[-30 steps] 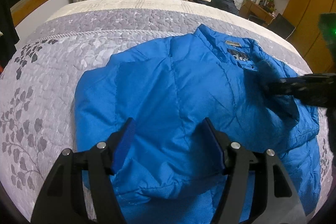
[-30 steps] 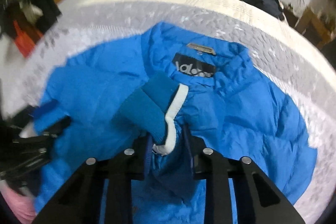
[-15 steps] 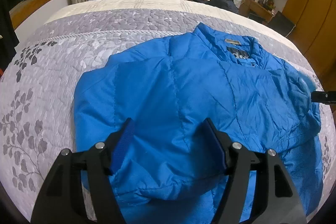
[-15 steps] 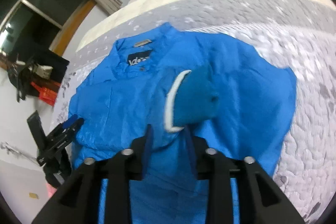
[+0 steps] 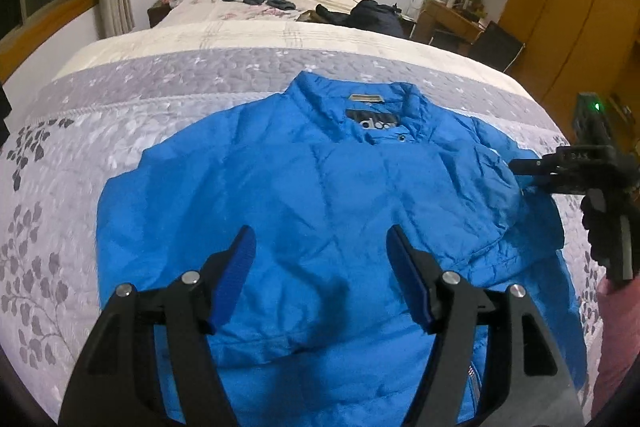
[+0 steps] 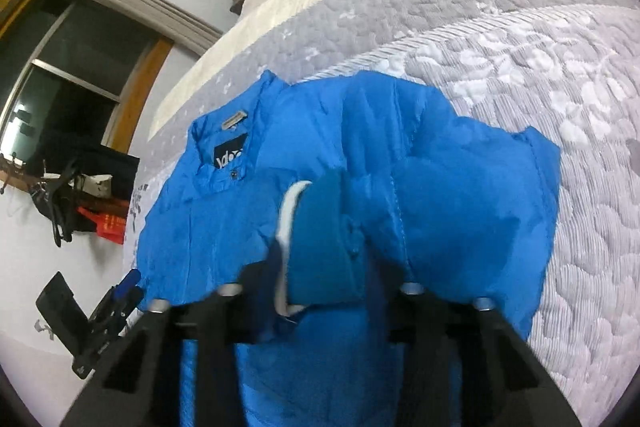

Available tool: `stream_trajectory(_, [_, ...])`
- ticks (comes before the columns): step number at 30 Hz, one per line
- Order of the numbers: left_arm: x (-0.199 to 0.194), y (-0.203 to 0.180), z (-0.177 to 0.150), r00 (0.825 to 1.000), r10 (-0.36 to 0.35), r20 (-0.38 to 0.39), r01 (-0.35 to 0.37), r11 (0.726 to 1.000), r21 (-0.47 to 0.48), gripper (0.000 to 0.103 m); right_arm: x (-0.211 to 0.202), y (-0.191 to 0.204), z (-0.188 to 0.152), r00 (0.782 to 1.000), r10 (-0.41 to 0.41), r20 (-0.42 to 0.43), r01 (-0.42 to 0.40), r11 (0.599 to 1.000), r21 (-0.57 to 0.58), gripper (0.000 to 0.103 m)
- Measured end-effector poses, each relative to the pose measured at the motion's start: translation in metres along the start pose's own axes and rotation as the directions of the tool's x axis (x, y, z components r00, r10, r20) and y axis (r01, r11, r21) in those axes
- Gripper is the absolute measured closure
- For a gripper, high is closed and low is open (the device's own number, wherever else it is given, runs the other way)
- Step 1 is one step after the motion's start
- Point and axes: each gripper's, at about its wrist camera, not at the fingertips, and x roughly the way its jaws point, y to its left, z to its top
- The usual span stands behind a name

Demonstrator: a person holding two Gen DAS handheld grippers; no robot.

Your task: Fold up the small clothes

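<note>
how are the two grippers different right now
The left gripper is open, its blue-padded fingers spread wide above the blue jacket and holding nothing. The right gripper is clamped on the jacket's cuff, with its white trim showing, at the garment's right side. Both hang over the same jacket on the quilted bed.

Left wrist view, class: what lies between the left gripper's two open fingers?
Only the blue jacket, lying flat on the quilted bedspread. The left gripper hovers open over its lower front, gripping nothing; this shows in the left wrist view.
</note>
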Motion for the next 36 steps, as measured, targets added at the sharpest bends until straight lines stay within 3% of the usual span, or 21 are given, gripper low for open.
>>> stream_trajectory(1, [0.000, -0.002, 0.000, 1.000, 0.006, 0.006, -0.006, 1.000, 0.007, 0.036, 0.000, 0.002, 0.000, 1.000, -0.002, 0.000, 0.002, 1.000, -0.011, 0.087])
stream_trajectory(2, [-0.001, -0.005, 0.000, 1.000, 0.013, 0.014, -0.014, 1.000, 0.015, 0.036, -0.001, 0.004, -0.001, 1.000, 0.002, -0.001, -0.002, 1.000, -0.019, 0.089])
stream_trajectory(14, [-0.005, -0.010, -0.006, 0.996, 0.071, 0.045, -0.072, 0.997, 0.035, 0.036, -0.040, 0.014, -0.019, 0.999, -0.014, 0.032, 0.016, 0.997, -0.078, 0.090])
stream_trajectory(18, [-0.003, -0.009, -0.007, 0.996, 0.073, 0.042, -0.075, 0.997, 0.036, 0.036, -0.032, 0.001, -0.024, 0.998, -0.055, 0.006, 0.056, 0.997, -0.059, 0.090])
stream_trajectory(25, [0.004, -0.007, -0.011, 0.996, 0.078, 0.031, -0.080, 0.996, 0.040, 0.036, -0.016, -0.015, -0.027, 0.998, -0.060, -0.031, 0.059, 0.997, -0.039, 0.089])
stream_trajectory(30, [0.005, -0.009, -0.011, 0.996, 0.083, 0.035, -0.085, 0.995, 0.046, 0.036, -0.023, -0.013, -0.025, 0.999, -0.041, -0.020, 0.040, 0.998, -0.048, 0.078])
stream_trajectory(32, [0.005, -0.009, -0.012, 0.996, 0.082, 0.036, -0.083, 0.995, 0.048, 0.036, -0.026, -0.014, -0.023, 1.000, -0.028, -0.008, 0.027, 0.999, -0.044, 0.064])
stream_trajectory(34, [0.005, -0.010, -0.011, 0.996, 0.083, 0.037, -0.085, 0.995, 0.051, 0.036, -0.027, -0.013, -0.020, 1.000, -0.020, 0.000, 0.020, 0.999, -0.044, 0.058])
stream_trajectory(36, [0.005, -0.010, -0.012, 0.996, 0.082, 0.038, -0.084, 0.995, 0.055, 0.036, -0.023, -0.011, -0.016, 1.000, -0.023, -0.008, 0.022, 0.999, -0.047, 0.058])
